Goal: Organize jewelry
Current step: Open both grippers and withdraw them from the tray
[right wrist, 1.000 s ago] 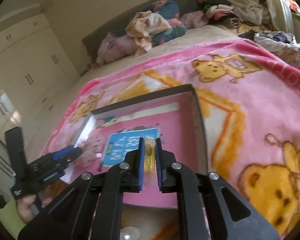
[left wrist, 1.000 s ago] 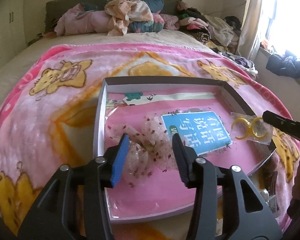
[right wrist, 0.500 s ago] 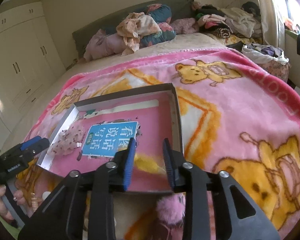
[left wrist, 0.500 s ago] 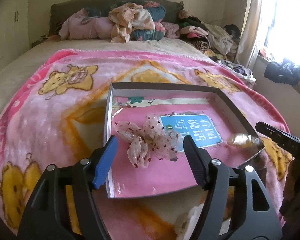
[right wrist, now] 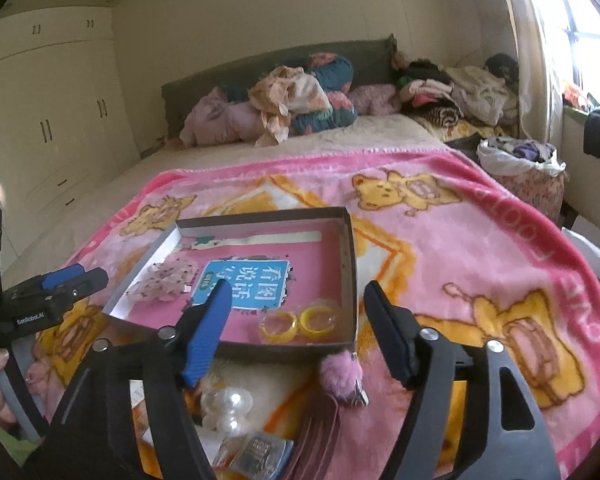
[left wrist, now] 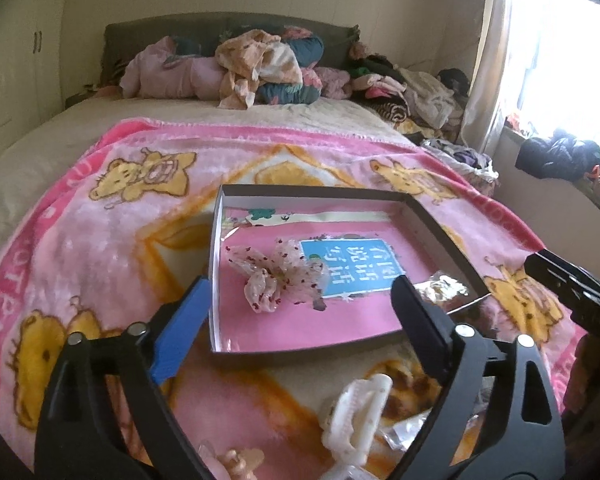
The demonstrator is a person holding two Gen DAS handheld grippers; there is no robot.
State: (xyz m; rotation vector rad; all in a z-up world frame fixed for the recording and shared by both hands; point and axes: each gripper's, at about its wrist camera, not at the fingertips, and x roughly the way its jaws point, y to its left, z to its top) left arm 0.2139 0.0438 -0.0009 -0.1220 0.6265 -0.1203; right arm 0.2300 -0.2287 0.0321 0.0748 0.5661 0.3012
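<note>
A shallow grey box (left wrist: 216,248) with a pink lining and a blue label lies on the pink blanket; it also shows in the right wrist view (right wrist: 350,256). In it lie a sheer spotted bow (left wrist: 278,280) at the left and a clear packet with two yellow rings (right wrist: 300,320) at the near right corner. My left gripper (left wrist: 300,316) is open and empty above the box's near edge. My right gripper (right wrist: 298,320) is open and empty, just behind the rings.
Loose pieces lie on the blanket in front of the box: a white claw clip (left wrist: 356,412), a pink pompom charm (right wrist: 340,372), a clear pearl piece (right wrist: 226,404), a small packet (right wrist: 260,452). Piled clothes (left wrist: 260,68) sit at the bed's head.
My right gripper has opened and let go of the ring packet, which now lies in the box. Both grippers have drawn back from the box and the left has opened wider.
</note>
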